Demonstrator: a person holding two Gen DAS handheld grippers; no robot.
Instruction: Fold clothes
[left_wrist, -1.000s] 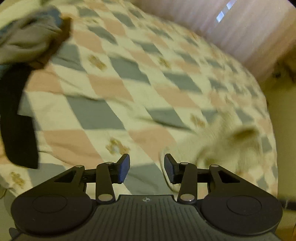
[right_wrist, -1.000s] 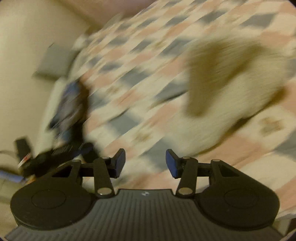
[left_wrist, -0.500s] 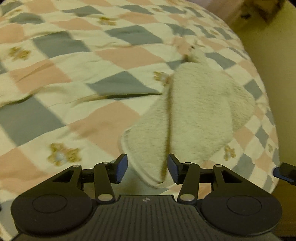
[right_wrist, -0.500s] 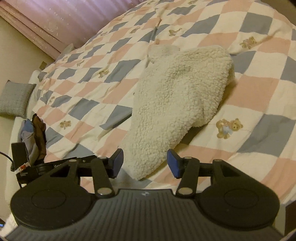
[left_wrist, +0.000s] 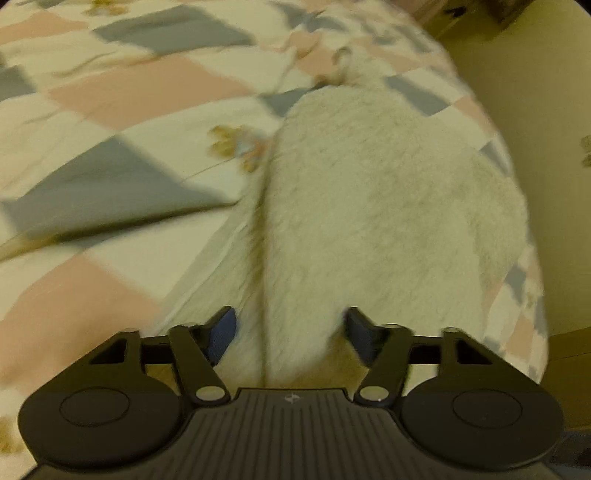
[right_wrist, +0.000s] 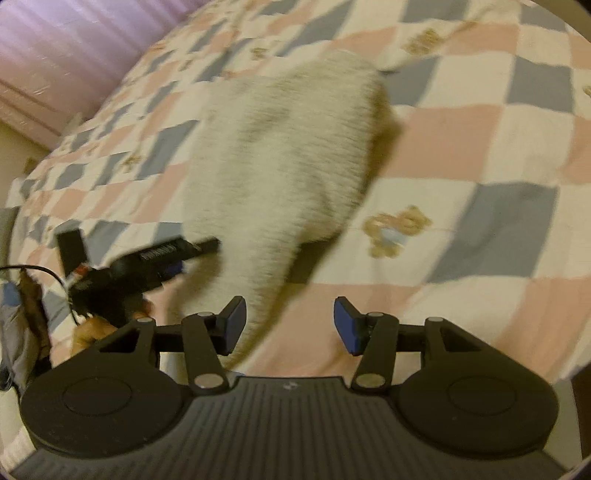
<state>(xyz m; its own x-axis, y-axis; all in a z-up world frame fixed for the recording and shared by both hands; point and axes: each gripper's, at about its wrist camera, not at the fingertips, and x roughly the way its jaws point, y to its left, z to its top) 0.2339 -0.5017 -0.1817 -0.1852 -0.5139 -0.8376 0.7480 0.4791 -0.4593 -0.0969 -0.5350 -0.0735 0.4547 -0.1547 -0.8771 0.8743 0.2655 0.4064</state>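
Lying on checkered quilt (left_wrist: 140, 85), fleece garment (left_wrist: 369, 206), left tongs (left_wrist: 291, 332) agape astride hem, right tongs (right_wrist: 290, 325) agape, empty

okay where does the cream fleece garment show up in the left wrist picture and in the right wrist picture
Left wrist: the cream fleece garment fills centre to right, its near end between the open fingers of the left tool.
Right wrist: the garment runs from upper centre down to the left finger of the right tool.
Shared landmark: the teddy-bear print on the checked quilt beside the garment.
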